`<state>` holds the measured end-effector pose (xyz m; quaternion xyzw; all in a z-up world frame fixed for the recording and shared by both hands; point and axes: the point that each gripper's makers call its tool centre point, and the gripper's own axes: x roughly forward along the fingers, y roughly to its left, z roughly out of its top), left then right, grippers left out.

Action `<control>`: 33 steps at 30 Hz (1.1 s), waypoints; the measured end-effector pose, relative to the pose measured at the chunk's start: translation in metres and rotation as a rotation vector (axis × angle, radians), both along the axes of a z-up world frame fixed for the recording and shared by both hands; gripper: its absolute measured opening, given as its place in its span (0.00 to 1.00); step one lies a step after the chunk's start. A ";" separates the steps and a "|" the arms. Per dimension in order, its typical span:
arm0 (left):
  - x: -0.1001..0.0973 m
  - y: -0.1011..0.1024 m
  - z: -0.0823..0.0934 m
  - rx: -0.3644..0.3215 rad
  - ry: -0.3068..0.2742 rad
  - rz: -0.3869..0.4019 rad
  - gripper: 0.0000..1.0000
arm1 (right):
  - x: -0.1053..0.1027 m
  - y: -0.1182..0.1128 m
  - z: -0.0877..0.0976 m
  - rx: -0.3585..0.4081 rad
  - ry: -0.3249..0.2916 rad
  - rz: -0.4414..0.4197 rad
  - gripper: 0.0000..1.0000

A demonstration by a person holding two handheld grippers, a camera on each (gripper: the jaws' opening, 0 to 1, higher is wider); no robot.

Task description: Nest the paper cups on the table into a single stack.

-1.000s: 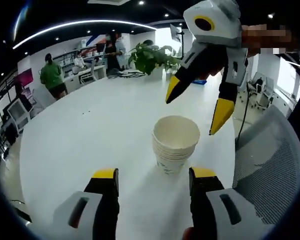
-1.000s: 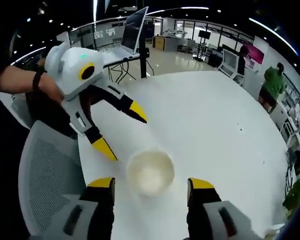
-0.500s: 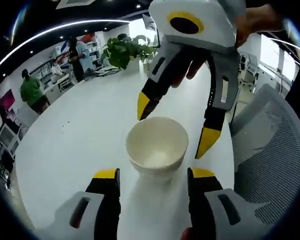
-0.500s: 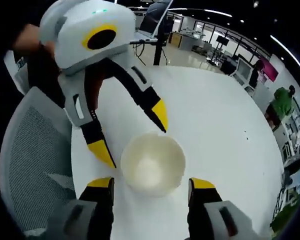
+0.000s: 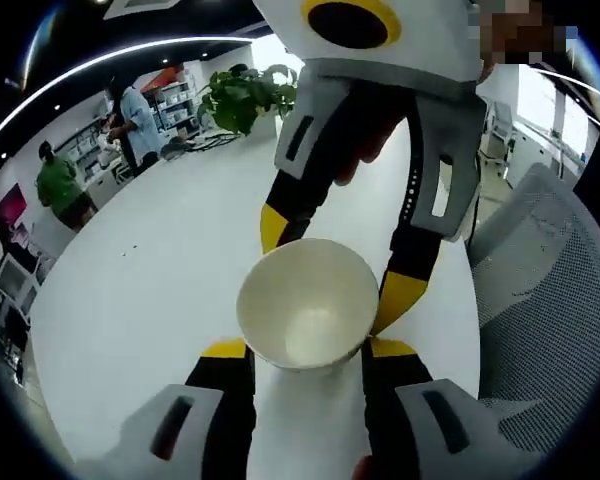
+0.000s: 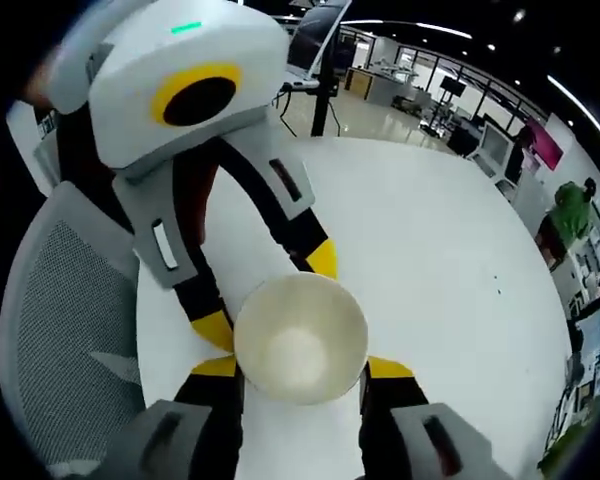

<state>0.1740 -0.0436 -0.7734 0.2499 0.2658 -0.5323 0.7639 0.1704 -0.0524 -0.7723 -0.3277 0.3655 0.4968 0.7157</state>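
A stack of nested white paper cups (image 5: 308, 305) stands mouth up on the white round table (image 5: 160, 250). In the left gripper view my left gripper (image 5: 305, 350) has its yellow tips pressed against the stack's two sides. My right gripper (image 5: 336, 262) reaches in from above, its tips hugging the same stack crosswise. In the right gripper view the cup stack (image 6: 300, 338) sits between the narrowed jaws of my right gripper (image 6: 302, 367). The left gripper (image 6: 267, 293) comes in from the upper left, its tips at the rim. How many cups the stack holds is hidden from above.
A grey mesh chair (image 5: 540, 300) stands close to the table's near edge, also seen as the chair (image 6: 60, 320). A potted plant (image 5: 245, 100) and two people (image 5: 65, 185) are at the far side. A laptop on a stand (image 6: 315, 40) is beyond the table.
Both cameras have moved closer over the cup stack. The jaws of both grippers have narrowed from wide open onto the stack's sides.
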 end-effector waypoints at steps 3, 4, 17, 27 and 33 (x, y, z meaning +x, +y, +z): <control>0.013 0.004 0.002 0.007 -0.009 0.003 0.40 | 0.011 0.004 0.004 0.001 -0.009 0.001 0.44; 0.019 0.006 0.001 0.008 -0.012 0.006 0.40 | 0.015 0.005 0.004 0.003 -0.011 0.000 0.44; 0.063 0.019 0.005 0.026 -0.020 0.032 0.40 | 0.064 0.020 0.006 0.020 -0.021 0.004 0.44; 0.068 0.019 -0.001 0.031 -0.001 0.035 0.41 | 0.068 0.020 0.000 0.029 0.012 0.005 0.44; 0.067 0.018 -0.004 0.032 0.009 0.044 0.44 | 0.065 0.016 -0.002 0.027 0.021 0.002 0.45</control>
